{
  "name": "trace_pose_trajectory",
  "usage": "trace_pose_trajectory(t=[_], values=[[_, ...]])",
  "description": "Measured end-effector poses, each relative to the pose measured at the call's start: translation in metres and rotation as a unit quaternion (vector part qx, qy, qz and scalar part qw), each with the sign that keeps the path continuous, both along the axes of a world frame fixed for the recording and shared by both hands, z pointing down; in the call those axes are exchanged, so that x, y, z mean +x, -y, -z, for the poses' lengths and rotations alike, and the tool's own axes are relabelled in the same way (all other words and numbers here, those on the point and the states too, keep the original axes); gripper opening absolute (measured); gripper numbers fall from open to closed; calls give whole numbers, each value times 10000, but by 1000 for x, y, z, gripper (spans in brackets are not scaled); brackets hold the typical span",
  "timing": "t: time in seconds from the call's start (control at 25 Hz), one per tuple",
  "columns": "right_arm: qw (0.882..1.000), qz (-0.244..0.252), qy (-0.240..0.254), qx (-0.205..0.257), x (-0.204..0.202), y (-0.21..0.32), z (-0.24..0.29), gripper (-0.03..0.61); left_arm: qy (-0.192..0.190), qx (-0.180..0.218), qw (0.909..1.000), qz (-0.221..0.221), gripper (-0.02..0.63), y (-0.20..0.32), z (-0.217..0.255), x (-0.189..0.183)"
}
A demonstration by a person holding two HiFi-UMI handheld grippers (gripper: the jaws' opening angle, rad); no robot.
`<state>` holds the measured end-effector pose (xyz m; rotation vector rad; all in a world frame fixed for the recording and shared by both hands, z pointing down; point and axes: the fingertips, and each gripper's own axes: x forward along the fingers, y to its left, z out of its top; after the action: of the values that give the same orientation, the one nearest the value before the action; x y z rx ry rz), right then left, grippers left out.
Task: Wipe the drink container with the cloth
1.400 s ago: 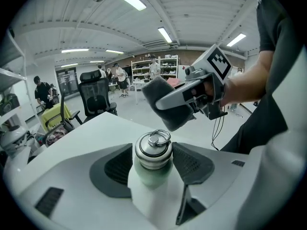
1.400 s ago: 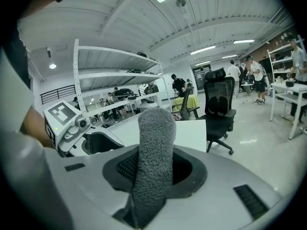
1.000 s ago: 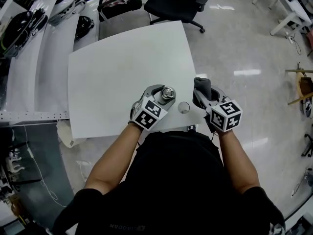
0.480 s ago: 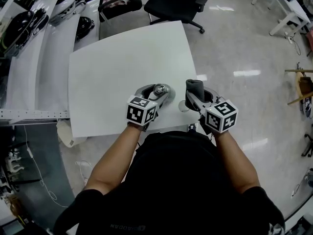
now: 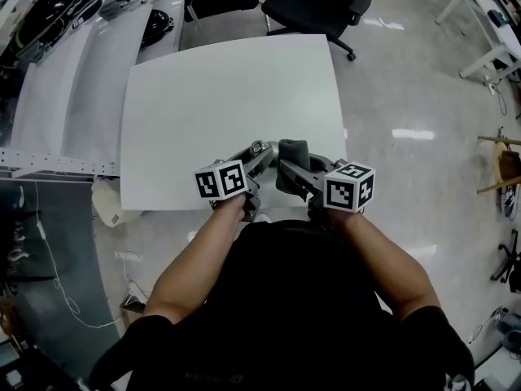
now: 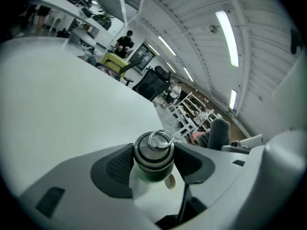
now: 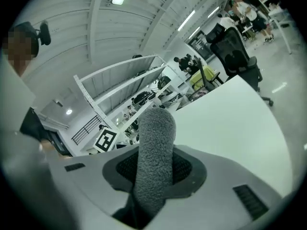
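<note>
Gripped in the left gripper: the metal drink container with a dark screw cap and wire ring, with the jaws closed to the width of its neck just under the cap and the body dropping out of sight below. Pinched in the right gripper: the grey fleecy cloth, rolled into a thick wad, with the jaws almost together on its lower part and the upper half standing free beyond the tips.

Held this way, most likely, to steady with 1 side and rub with the other. Taking the neck leaves the cap bare for wiping. Leaving the wad proud of the tips offers a soft working end with no hard jaw near the metal.

Shown only from the head view: both grippers drawn close over the near edge of the white square table and angled toward each other, with the cloth just beside the container. No telling from there whether the 2 touch.

Shown only from the left gripper view: a clear gap between cap and cloth, so apart, and no wiping contact yet. Also a small round gold-coloured thing under the cap, too unclear to name.

Shown only from the right gripper view: the depth of the bite on the wad, plus the left gripper's marker cube low at the left. No sight of the container there.
</note>
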<state>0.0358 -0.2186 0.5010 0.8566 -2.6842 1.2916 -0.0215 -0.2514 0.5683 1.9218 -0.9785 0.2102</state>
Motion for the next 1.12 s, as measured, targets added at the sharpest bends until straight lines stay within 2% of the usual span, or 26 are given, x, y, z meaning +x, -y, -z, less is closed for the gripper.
trace_pose_trajectory(t=[0.16,0.4,0.84,1.12], values=[[9990,257,313,-166,-36,-8,-1,110,-464,-217,9974,501,264,-2,-2,-18],[9991,354,236,-70,-59,-13,-5,110,-711,-385,9952,551,262,-12,-4,-31],[9995,127,-281,-101,-47,-7,-38,110,-1056,-626,9904,641,262,-22,-12,-45],[9985,-43,-488,-231,-29,-5,-58,110,-1054,-593,9906,635,263,-21,-12,-47]])
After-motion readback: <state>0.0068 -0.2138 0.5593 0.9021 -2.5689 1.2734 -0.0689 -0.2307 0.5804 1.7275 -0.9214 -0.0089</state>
